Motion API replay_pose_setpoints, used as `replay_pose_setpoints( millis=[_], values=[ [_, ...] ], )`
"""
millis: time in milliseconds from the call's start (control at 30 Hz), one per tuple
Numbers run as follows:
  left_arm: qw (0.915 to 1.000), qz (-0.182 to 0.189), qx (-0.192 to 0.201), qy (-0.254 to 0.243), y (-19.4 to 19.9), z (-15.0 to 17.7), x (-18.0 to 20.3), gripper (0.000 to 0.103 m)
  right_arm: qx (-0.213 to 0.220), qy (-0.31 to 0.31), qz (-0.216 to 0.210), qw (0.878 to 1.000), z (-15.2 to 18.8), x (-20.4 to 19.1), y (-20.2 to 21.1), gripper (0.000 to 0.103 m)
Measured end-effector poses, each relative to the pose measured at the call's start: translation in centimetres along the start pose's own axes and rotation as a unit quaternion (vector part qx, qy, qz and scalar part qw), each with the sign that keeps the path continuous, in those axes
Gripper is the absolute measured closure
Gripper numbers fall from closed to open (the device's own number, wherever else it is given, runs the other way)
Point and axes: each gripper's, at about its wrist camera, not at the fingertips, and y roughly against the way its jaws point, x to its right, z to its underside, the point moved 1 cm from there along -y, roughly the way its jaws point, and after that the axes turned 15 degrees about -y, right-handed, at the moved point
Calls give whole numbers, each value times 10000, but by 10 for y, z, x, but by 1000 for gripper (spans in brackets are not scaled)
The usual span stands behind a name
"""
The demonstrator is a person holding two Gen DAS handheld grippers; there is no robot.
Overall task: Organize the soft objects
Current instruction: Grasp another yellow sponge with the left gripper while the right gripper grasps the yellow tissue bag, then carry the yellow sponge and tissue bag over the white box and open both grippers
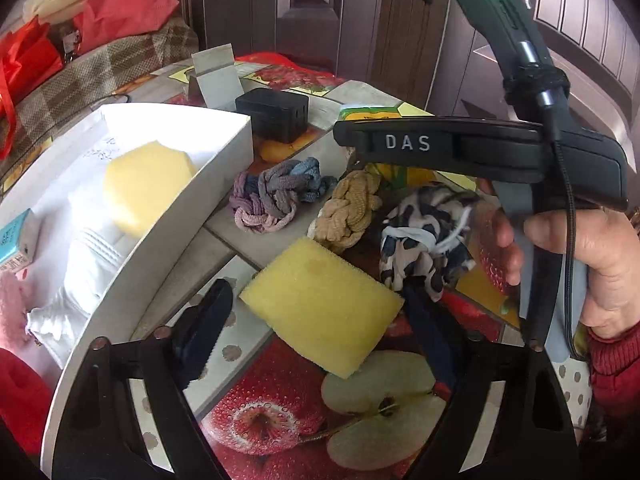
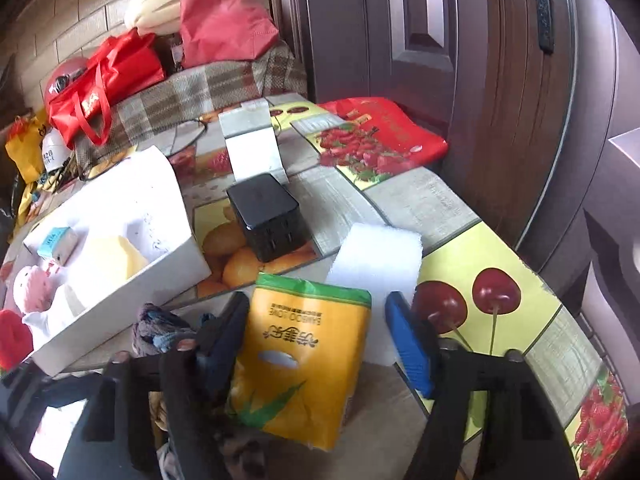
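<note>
Between the spread fingers of the left gripper (image 1: 320, 312), a yellow rectangular foam sponge (image 1: 322, 306) lies on the fruit-print tablecloth (image 1: 260, 408), just beside the white cardboard box's (image 1: 176, 224) wall. Right gripper (image 2: 320, 340) also spread wide, w/ a yellow-green tissue pack (image 2: 304, 364) between its fingers, ungripped.

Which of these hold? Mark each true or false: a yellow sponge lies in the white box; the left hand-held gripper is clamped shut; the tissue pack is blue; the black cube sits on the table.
1. A yellow sponge lies in the white box. True.
2. The left hand-held gripper is clamped shut. False: its jaws stand open around a second sponge.
3. The tissue pack is blue. False: it is yellow and green.
4. The black cube sits on the table. True.
</note>
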Motion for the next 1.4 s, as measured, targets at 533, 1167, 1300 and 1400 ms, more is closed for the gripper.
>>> replay_pose_setpoints(
  millis=[533, 1167, 1300, 1400],
  values=[
    [9886, -622, 1334, 325, 60, 13, -7, 50, 1190, -693, -566, 9889, -1, 19, 41, 53],
    [9706, -1439, 1874, 451, 83, 23, -10, 50, 1659, -360, -843, 9819, 22, -11, 68, 53],
    [9691, -1507, 1899, 462, 83, 24, -11, 50, 1664, -285, -865, 9818, 26, -17, 69, 53],
    [9683, -1531, 1915, 470, 84, 25, -11, 50, 1694, -210, -867, 9815, 27, -21, 69, 53]
  ],
)
